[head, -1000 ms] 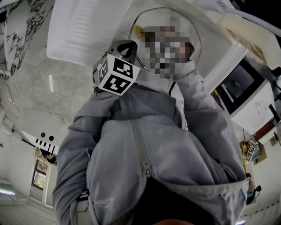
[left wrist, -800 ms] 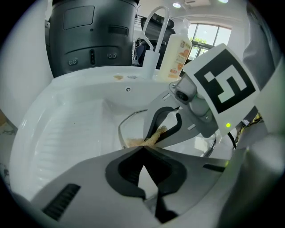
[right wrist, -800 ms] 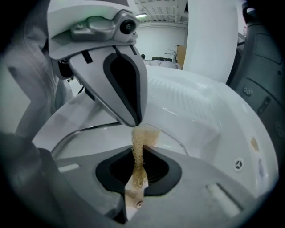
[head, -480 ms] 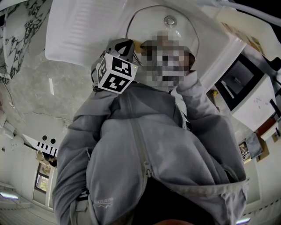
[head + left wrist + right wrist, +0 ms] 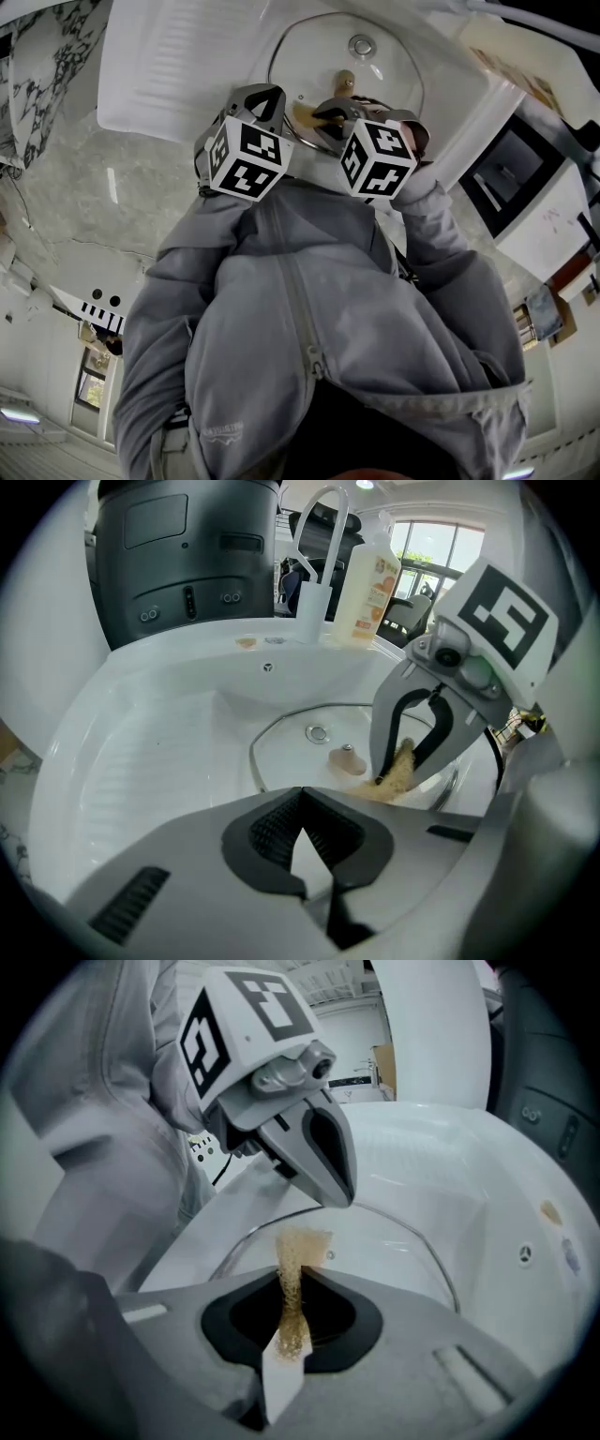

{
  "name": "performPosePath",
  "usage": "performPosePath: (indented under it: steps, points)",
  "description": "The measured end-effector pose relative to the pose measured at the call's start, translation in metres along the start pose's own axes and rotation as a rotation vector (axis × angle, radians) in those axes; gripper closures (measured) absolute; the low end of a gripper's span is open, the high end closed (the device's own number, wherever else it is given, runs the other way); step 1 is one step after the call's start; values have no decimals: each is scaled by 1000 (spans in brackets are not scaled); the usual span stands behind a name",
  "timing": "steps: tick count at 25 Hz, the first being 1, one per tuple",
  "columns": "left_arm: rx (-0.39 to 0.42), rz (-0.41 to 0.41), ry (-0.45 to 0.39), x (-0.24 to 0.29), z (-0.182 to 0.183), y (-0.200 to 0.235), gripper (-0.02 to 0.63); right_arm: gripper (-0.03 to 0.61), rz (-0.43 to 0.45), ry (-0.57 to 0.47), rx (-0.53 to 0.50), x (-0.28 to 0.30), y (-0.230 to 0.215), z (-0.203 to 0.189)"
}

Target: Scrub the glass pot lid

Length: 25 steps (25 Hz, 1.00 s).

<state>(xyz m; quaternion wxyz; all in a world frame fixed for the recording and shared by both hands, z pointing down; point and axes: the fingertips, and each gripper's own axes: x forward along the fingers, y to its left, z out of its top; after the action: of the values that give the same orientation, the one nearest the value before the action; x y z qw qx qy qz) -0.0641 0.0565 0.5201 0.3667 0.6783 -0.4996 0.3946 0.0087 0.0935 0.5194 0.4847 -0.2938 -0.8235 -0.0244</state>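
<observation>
The glass pot lid (image 5: 375,70) lies in the white sink, its tan knob (image 5: 347,758) pointing up. My right gripper (image 5: 291,1321) is shut on a tan scrub sponge (image 5: 292,1288). The sponge's end (image 5: 398,775) rests on the lid near the knob. My left gripper (image 5: 302,810) is shut with nothing between its jaws. Its tips (image 5: 337,1190) hover just above the lid's near rim, beside the sponge. In the head view both marker cubes, left (image 5: 246,155) and right (image 5: 375,157), sit side by side below the lid.
The white sink basin (image 5: 169,733) has a ribbed drainboard (image 5: 178,47) at its left. A white faucet (image 5: 314,546) and a soap bottle (image 5: 366,574) stand behind the sink, with a dark appliance (image 5: 178,555) to their left. The person's grey jacket (image 5: 309,328) fills most of the head view.
More of the lid shows at the top of the head view. The right gripper's cube now shows where a blurred patch lay. The left gripper has barely moved.
</observation>
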Motion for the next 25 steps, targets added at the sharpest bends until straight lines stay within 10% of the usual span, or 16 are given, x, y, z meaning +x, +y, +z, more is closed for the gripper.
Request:
performPosePath:
  steps: [13,25]
  points:
    - [-14,-1,24,-2,2,-2,607,546,-330,133,171,-10,-128,-63]
    - [45,-48,34,8,16,-21,607,545,-503,306,39,-5,-191,-104]
